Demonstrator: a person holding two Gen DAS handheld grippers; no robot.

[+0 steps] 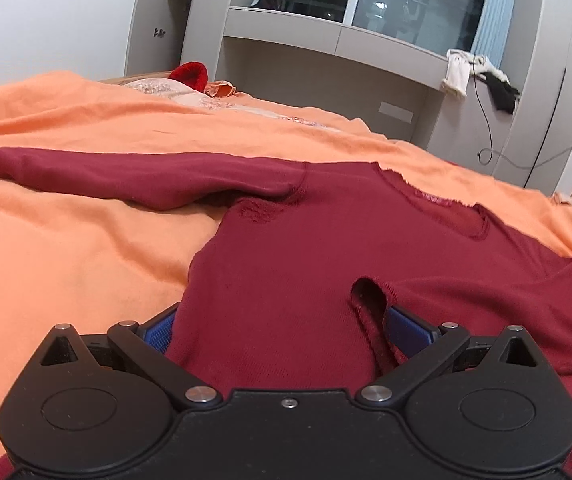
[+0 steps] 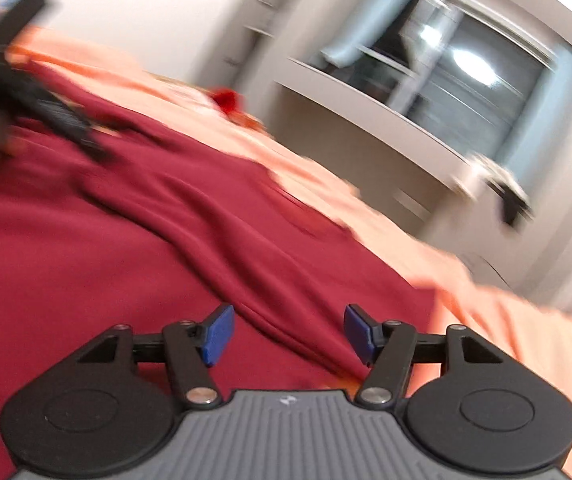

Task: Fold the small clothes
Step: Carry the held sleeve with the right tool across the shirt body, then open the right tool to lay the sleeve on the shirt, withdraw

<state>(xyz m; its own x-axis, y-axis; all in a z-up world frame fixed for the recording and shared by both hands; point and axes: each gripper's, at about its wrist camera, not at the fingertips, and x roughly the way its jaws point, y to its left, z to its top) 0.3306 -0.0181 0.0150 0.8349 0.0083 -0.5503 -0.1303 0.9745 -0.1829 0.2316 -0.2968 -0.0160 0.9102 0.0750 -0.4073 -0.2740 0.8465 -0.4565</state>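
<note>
A dark red long-sleeved top lies on an orange bedspread. One sleeve stretches out to the left. The other sleeve's cuff lies folded over the body. My left gripper is open, its blue pads wide apart, and the top's cloth is draped between and over them. In the blurred right wrist view my right gripper is open and empty just above the red top. The left gripper shows there at the upper left, over the cloth.
The orange bedspread runs to the bed's edge on the right. A bright red item and a pale pillow lie at the far end of the bed. Grey cabinets and a window stand behind, with cloths hanging.
</note>
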